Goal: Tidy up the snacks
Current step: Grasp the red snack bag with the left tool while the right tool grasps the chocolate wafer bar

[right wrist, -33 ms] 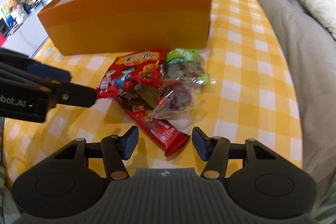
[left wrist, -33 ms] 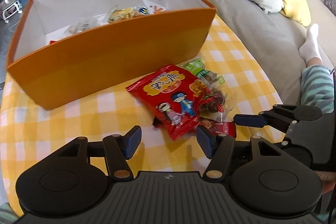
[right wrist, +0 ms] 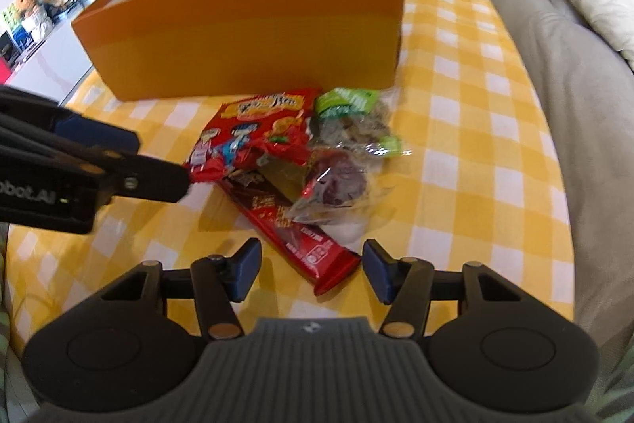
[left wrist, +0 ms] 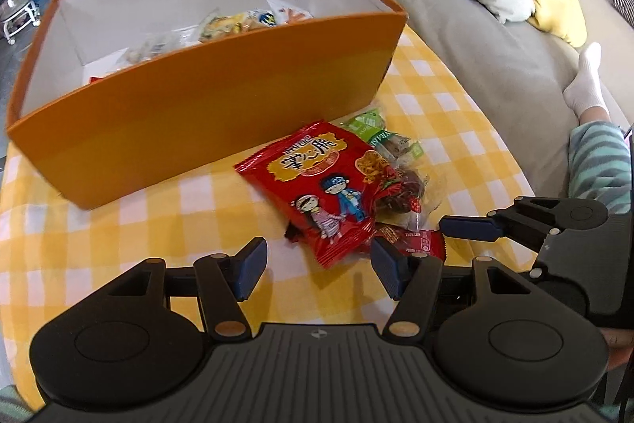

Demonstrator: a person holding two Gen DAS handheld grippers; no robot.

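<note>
Left wrist view shows me my left gripper [left wrist: 319,264] with its fingers [left wrist: 249,266] spread wide and holding nothing, low over the desk [left wrist: 119,244] just short of the red cartoon snack bag [left wrist: 317,185]. My right gripper [right wrist: 311,266] is likewise spread and empty, its gap lined up on the near end of the long red bar wrapper [right wrist: 301,236]. The loose snacks sit in one overlapping heap just in front of the orange box [left wrist: 206,121], which already has several packets inside: the red bag lies partly over the bar, with a clear bag of dark pieces [right wrist: 340,185] and a green-labelled packet [right wrist: 348,113] pressed against them. My worry is that overlap: pulling the bar could drag the bag above it, and slick film may slip or crumple out of a pinch. Both grippers crowd the same pile, so a collision between them looks possible if I close in together. The box's near wall stands tall, so anything I lift must clear its rim. Open checked cloth lies to the left of the heap; the sofa [right wrist: 574,106] borders the desk on the right, where a nudged packet could slide off.
</note>
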